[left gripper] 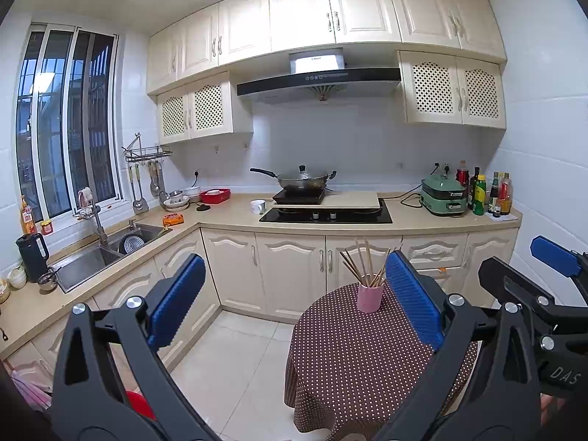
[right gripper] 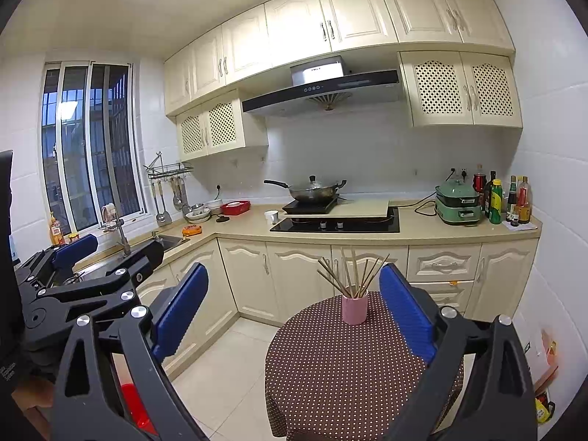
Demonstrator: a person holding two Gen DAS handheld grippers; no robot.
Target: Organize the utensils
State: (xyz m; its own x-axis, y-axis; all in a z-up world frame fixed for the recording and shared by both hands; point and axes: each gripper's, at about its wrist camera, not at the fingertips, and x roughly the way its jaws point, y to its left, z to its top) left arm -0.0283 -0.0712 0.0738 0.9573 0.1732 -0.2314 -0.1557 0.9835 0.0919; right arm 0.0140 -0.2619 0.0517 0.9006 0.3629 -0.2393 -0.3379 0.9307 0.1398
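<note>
Both tools, left point(left gripper: 294, 294) and right point(right gripper: 294, 303), gape wide and empty; bring one squarely down over the chopsticks point(right gripper: 349, 273) in the cup point(right gripper: 354, 308).

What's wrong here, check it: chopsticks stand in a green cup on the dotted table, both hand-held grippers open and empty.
The cup is pink, not green; the right wrist view shows it. The rest holds: chopsticks stand in it on the dotted table, and the left hand-held gripper and right hand-held gripper are open and empty.
</note>
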